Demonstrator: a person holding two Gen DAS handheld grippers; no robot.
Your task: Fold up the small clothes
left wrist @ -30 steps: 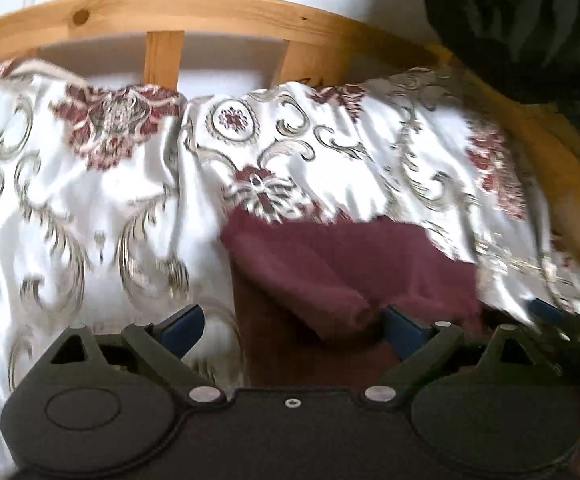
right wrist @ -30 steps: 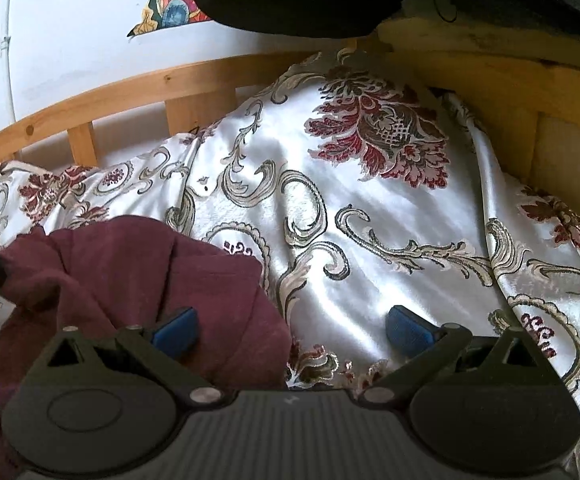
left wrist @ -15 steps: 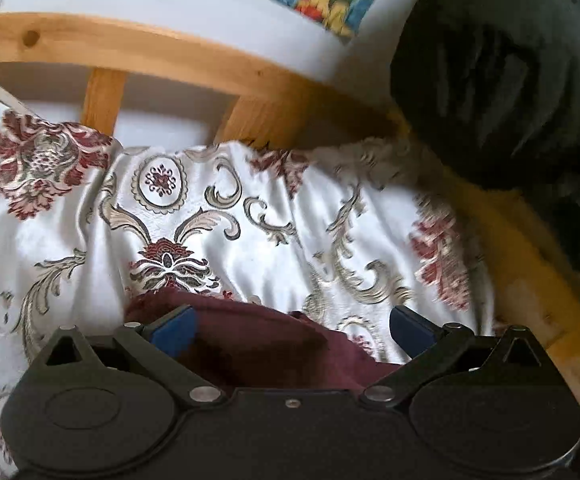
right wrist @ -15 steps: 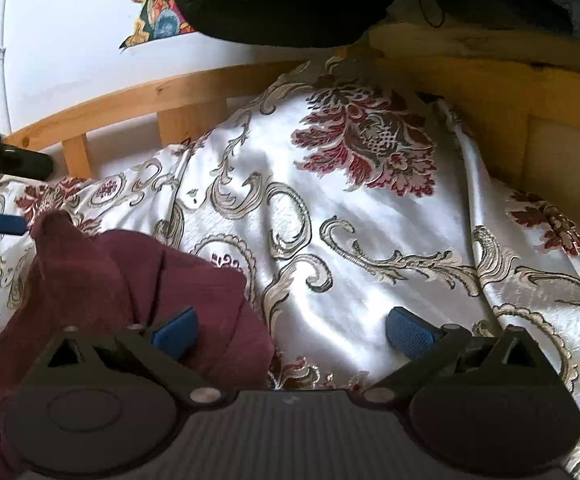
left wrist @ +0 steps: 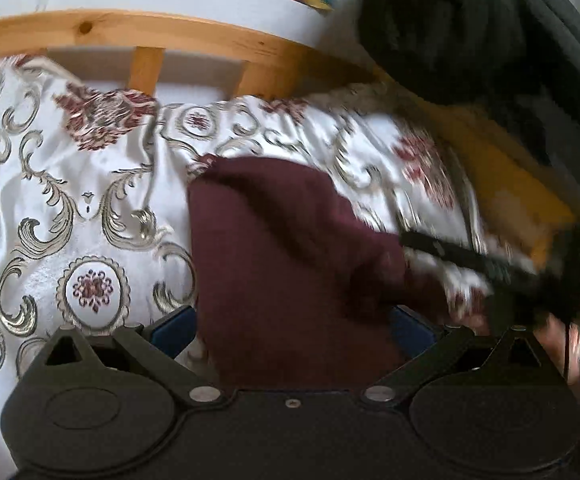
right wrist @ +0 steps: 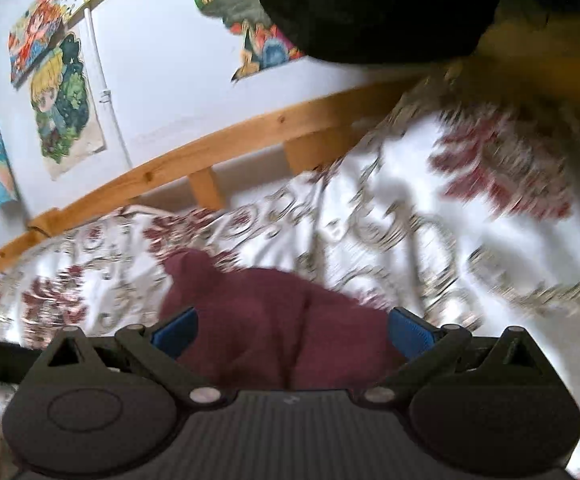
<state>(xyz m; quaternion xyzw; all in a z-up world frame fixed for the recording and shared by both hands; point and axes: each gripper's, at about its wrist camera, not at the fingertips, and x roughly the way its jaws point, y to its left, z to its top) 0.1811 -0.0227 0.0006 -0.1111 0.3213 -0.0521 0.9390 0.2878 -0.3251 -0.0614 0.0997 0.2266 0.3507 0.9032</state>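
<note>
Maroon garment [left wrist: 290, 264] bunched on bedspread [left wrist: 70, 200] — left gripper [left wrist: 290, 328], right gripper [right wrist: 291, 330] both spread wide, gripping nothing.

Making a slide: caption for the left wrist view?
Open left gripper over a maroon garment on a floral bedspread.

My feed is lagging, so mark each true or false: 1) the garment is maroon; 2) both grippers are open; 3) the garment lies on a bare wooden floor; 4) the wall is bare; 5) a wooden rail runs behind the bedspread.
1) The garment is maroon: true.
2) The left gripper and the right gripper are both open: true; the garment lies between the fingers of each, unpinched.
3) It lies on a bare wooden floor: false. It lies on a white floral bedspread.
4) The wall is bare: false. Colourful posters hang on it.
5) A wooden rail runs behind the bedspread: true.
</note>
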